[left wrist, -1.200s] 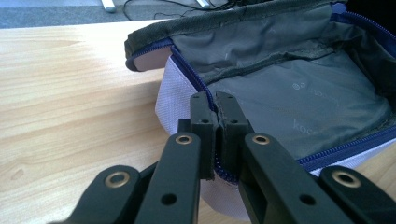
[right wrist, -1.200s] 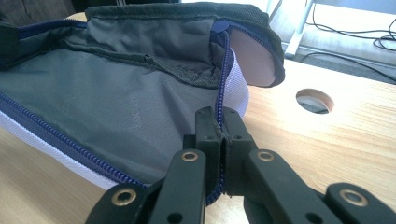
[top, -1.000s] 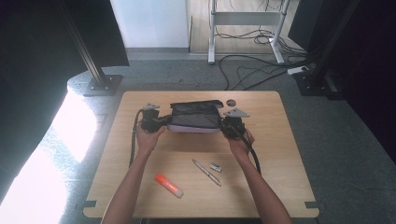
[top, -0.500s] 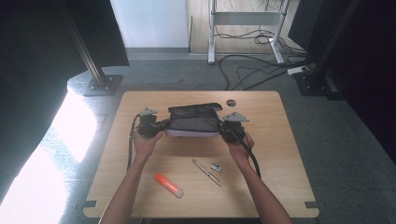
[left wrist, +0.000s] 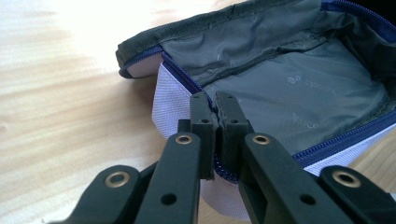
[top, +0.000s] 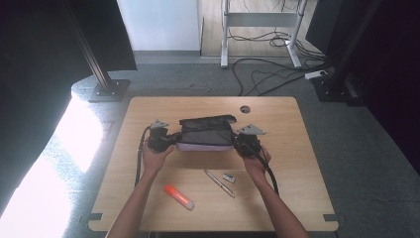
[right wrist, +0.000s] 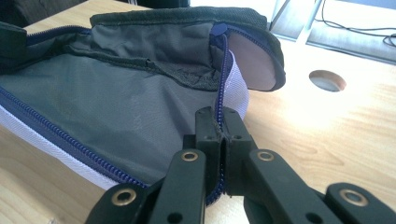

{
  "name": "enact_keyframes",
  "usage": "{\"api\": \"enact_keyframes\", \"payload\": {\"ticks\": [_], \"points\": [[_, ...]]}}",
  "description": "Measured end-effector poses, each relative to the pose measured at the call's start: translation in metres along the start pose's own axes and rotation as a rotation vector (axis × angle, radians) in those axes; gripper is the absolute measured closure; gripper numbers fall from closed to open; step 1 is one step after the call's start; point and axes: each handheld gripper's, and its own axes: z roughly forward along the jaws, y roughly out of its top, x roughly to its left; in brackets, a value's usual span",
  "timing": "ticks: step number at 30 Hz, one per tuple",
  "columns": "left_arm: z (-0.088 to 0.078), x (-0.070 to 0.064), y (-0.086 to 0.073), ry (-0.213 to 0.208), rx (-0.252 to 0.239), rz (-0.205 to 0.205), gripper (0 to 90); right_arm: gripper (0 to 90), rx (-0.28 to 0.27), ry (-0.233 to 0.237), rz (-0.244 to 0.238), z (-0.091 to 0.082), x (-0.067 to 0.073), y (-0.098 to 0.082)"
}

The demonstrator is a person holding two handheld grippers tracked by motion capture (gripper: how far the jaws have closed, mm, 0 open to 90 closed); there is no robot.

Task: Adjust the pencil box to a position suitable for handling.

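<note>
A pencil pouch (top: 205,134), white outside with a grey lining and a blue zipper, lies open at the middle of the wooden table (top: 287,124). My left gripper (top: 171,140) is shut on its left end. In the left gripper view the pads (left wrist: 204,122) pinch the zipper edge of the pouch (left wrist: 289,93). My right gripper (top: 238,143) is shut on the right end. In the right gripper view that gripper (right wrist: 218,130) clamps the blue zipper edge of the pouch (right wrist: 116,107). The pouch's mouth is spread open between the two grippers.
An orange-and-white glue stick (top: 179,197) lies near the table's front left. A silver pen (top: 218,182) and a small eraser-like piece (top: 229,177) lie in front of the pouch. A round hole (top: 245,108) sits in the table behind it. Cables trail from both grippers.
Both hands have drawn the pouch a little toward the person, the left hand sinking slightly. The grips have stayed the same.
</note>
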Motion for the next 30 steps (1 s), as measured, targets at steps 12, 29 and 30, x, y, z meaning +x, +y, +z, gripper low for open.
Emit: {"api": "enact_keyframes", "payload": {"ticks": [12, 29, 30], "points": [[0.02, 0.0, -0.016, 0.014, 0.076, 0.002, 86.7, 86.5, 0.089, 0.009, 0.028, 0.017, -0.006, -0.025], [0.037, -0.002, -0.023, 0.041, 0.134, 0.022, 83.7, 85.0, 0.161, 0.016, 0.045, 0.031, -0.008, -0.051], [0.037, -0.002, -0.024, 0.045, 0.137, 0.025, 82.8, 83.6, 0.16, 0.019, 0.048, 0.031, -0.008, -0.051]]}}
